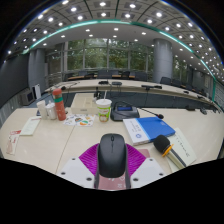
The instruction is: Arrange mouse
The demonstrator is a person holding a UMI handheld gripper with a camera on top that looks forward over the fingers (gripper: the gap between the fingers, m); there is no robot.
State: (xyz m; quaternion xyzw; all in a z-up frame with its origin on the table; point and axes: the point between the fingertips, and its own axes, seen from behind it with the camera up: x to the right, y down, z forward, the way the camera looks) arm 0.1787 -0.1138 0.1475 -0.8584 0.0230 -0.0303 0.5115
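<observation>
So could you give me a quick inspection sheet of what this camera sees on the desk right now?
Surface: a pale desk, crowded toward the back.
Job's things: a dark mouse lies between the fingers, against the pink pads; a blue sheet, perhaps a mouse mat, lies just ahead of them.
Clutter: a white cup with a green band, an orange-red bottle, a dark pouch, papers, a dark tool with a yellow tip.
Gripper: gripper closed about the mouse, both pads seemingly touching its sides.
Cables: nothing clearly seen.
Surroundings: an open office with further desks, columns and ceiling lights.
</observation>
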